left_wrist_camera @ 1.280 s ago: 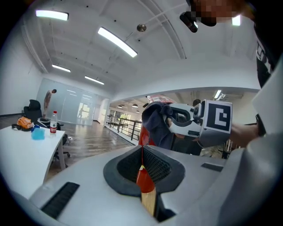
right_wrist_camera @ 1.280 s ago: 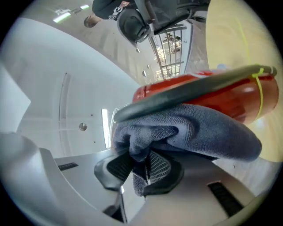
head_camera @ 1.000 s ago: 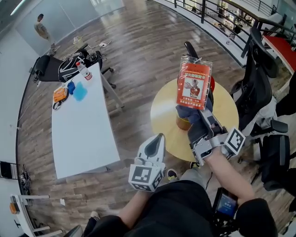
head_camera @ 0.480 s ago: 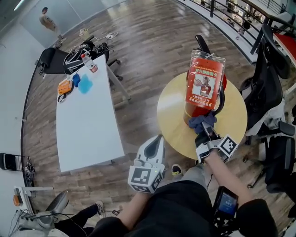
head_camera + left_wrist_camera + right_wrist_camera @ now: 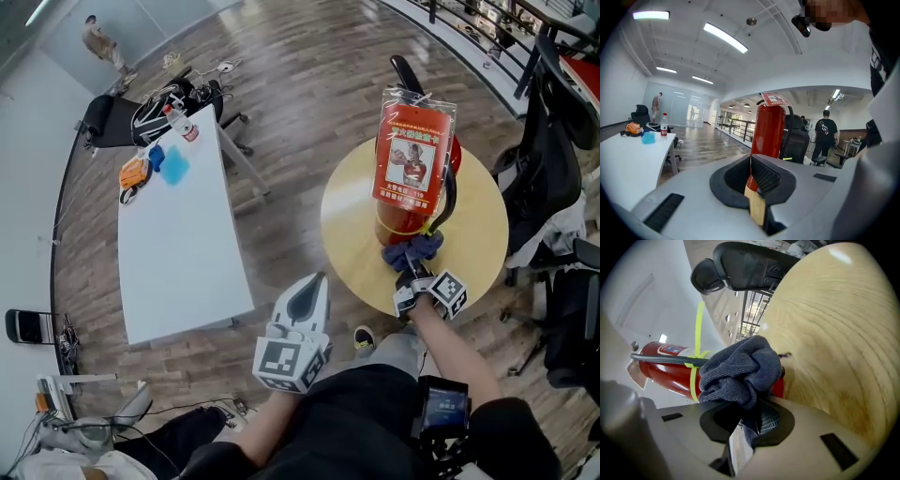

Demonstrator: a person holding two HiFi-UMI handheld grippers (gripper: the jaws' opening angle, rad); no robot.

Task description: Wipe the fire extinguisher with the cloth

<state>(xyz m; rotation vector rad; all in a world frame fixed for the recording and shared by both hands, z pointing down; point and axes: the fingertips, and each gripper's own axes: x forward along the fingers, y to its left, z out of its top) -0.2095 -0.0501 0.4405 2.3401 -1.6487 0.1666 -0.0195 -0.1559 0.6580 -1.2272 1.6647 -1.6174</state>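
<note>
The right tool, jaws clamped on the dark blue cloth, has slid down from just under the hanging tag to the foot of the fire extinguisher, which stands on the round counter. That looks like one downward stroke finished. The left tool, closed and empty, hangs back as before.

The red cylindrical fire extinguisher looks like glossy painted metal; its hanging tag is printed paper in a shiny clear plastic sleeve. The dark blue-grey cloth is matt, nubbly terry. The round table is smooth, pale, grained wood.
</note>
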